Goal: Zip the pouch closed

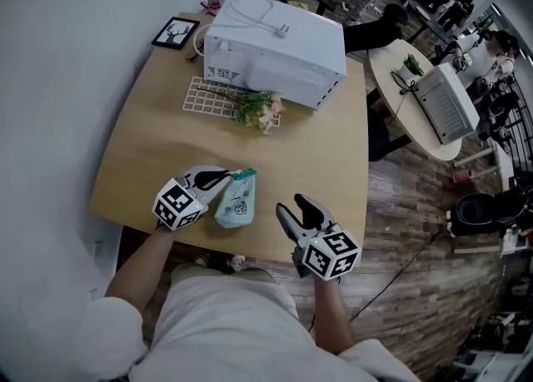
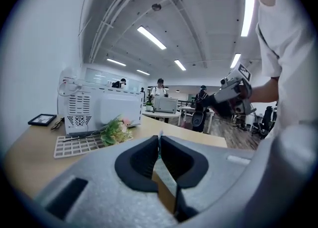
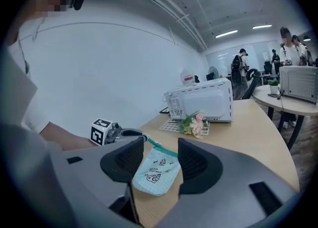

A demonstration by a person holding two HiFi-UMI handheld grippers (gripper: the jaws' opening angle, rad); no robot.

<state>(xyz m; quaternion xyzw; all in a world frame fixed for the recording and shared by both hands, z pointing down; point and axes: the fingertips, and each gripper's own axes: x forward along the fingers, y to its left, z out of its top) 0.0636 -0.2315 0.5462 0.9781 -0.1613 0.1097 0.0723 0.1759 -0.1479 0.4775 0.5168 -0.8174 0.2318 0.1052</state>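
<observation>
– The small mint-green checked fabric pouch with dark doodle prints: where is it?
– Lower middle of the head view, over the near edge of the light wooden table. It hangs from its teal zip band, rounded bottom toward the person. I cannot tell whether the zip is closed.
– What holds it?
– The left gripper, reaching in nearly level from the lower left. Its jaws are clamped on the band's end, and only a teal sliver shows between the pads.
– And the right gripper?
– Just right of the pouch, not touching it. It is angled slightly downward and points up-left, with its jaws apart and nothing pressed between them.
</observation>
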